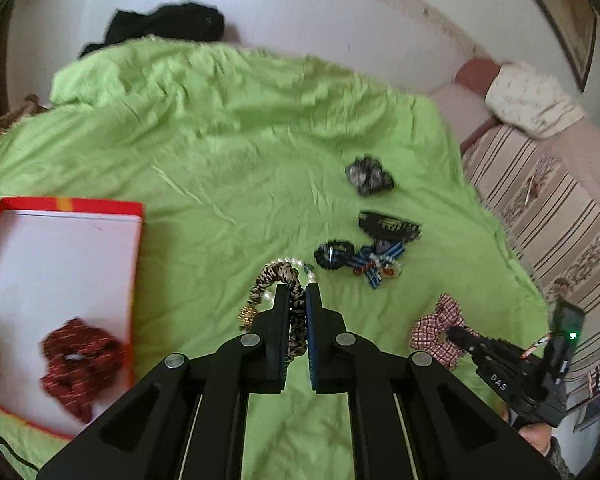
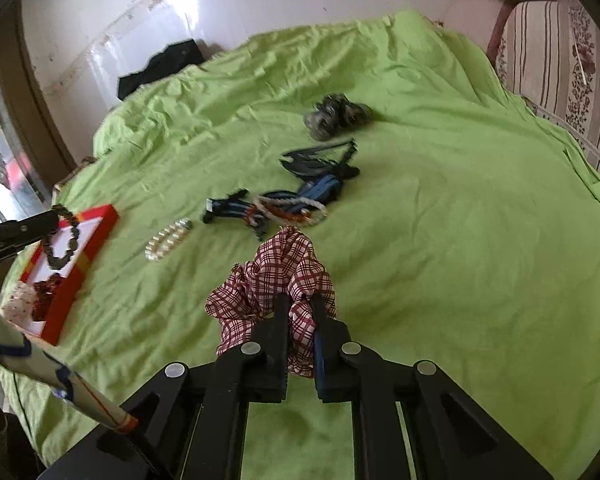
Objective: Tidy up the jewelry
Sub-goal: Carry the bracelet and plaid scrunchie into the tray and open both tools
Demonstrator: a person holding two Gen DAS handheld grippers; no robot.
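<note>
Two scrunchies are gripped at once, presumably so both reach the red box (image 1: 138,216) in one trip. The left gripper (image 1: 298,296) has its jaws clenched on the leopard-print scrunchie (image 1: 278,274), the box lying to their left with a dark red scrunchie (image 1: 80,360) already inside. The right gripper (image 2: 300,308) has its jaws pinching the plaid scrunchie (image 2: 276,268). Ahead of both pairs of jaws, a pearl bracelet (image 2: 168,238), black hair claw (image 1: 390,226) and beaded pieces (image 2: 288,208) wait on the green bed sheet (image 1: 220,140).

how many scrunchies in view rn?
5: leopard scrunchie in left gripper, plaid in right gripper, red in box, grey, black on sheet. Others possibly hidden.
</note>
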